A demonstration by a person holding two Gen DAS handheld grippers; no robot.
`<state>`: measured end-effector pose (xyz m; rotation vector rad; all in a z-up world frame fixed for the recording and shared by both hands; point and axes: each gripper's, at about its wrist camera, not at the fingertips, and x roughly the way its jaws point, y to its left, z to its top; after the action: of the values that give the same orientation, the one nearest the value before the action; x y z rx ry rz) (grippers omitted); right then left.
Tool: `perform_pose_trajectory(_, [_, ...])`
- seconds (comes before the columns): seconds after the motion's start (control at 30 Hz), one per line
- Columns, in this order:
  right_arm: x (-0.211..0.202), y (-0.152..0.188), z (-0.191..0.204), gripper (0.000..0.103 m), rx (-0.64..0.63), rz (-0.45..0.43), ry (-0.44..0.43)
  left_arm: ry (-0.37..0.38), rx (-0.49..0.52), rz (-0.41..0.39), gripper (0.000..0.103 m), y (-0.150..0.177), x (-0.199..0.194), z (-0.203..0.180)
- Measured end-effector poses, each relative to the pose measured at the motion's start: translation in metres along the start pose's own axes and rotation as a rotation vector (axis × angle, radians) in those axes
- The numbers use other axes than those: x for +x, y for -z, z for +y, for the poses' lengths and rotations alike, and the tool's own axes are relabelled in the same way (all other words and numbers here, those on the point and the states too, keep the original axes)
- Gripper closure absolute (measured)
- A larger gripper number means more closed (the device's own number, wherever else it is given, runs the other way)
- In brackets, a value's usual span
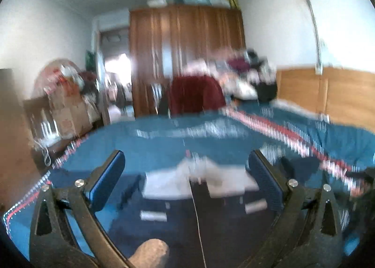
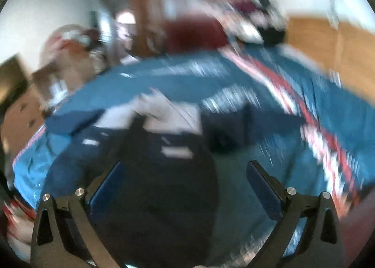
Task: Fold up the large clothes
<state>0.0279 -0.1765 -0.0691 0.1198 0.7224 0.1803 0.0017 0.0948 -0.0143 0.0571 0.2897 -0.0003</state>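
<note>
Both pictures are very blurry. A dark blue garment (image 1: 187,216) with a white part is lying on the bed (image 1: 164,141), on the blue cover. The left tool (image 1: 187,183) is hanging over it with its two fingers spread wide, holding nothing. The right tool (image 2: 185,188) is wide open too, holding nothing, above the dark cloth.

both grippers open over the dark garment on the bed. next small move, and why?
Probably lower the left gripper onto the dark garment's white collar edge and close. Both it and the right gripper are open and empty, and the garment lies unfolded on the blue bedspread. Blur hides finer detail.
</note>
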Motion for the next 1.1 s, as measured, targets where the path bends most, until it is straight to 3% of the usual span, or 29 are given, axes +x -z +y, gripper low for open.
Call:
perform_pose_trajectory(0.1, [0.035, -0.006, -0.082, 0.0, 0.199, 0.098, 0.011, 0.047, -0.057, 0.122, 0.0, 0.03, 0.044, 0.004])
perform_pose_trajectory(0.27, [0.083, -0.064, -0.19, 0.0, 0.304, 0.131, 0.047, 0.051, -0.139, 0.222, 0.0, 0.066, 0.092, -0.001])
perform_pose_trajectory(0.33, [0.12, -0.083, -0.242, 0.0, 0.384, 0.212, 0.013, 0.061, -0.183, 0.286, 0.0, 0.078, 0.121, 0.003])
perform_pose_trajectory(0.4, [0.155, -0.097, -0.293, 0.0, 0.5, 0.295, 0.003, 0.04, -0.168, 0.336, 0.0, 0.088, 0.144, 0.001])
perform_pose_trajectory(0.53, [0.199, -0.109, -0.364, 0.003, 0.685, 0.291, -0.052, 0.007, -0.096, 0.457, 0.0, 0.12, 0.188, -0.008])
perform_pose_trajectory(0.57, [0.21, -0.109, -0.376, 0.004, 0.707, 0.293, -0.071, 0.007, -0.087, 0.482, 0.0, 0.128, 0.196, -0.01])
perform_pose_trajectory(0.6, [0.222, -0.108, -0.384, 0.012, 0.726, 0.309, -0.088, 0.011, -0.082, 0.522, 0.0, 0.137, 0.205, -0.01])
perform_pose_trajectory(0.73, [0.252, -0.099, -0.397, 0.035, 0.723, 0.365, -0.045, -0.001, -0.069, 0.603, 0.0, 0.162, 0.216, -0.007])
perform_pose_trajectory(0.9, [0.267, -0.107, -0.414, 0.036, 0.728, 0.309, -0.041, -0.002, -0.06, 0.618, 0.0, 0.166, 0.21, -0.011])
perform_pose_trajectory(1.03, [0.282, -0.106, -0.413, 0.04, 0.719, 0.333, -0.006, -0.005, -0.051, 0.62, 0.0, 0.17, 0.207, -0.013])
perform_pose_trajectory(1.07, [0.282, -0.108, -0.412, 0.056, 0.711, 0.324, 0.006, -0.005, -0.05, 0.62, 0.0, 0.169, 0.206, -0.013])
perform_pose_trajectory(1.1, [0.278, -0.111, -0.406, 0.082, 0.714, 0.303, -0.01, -0.01, -0.056, 0.615, 0.0, 0.168, 0.204, -0.012])
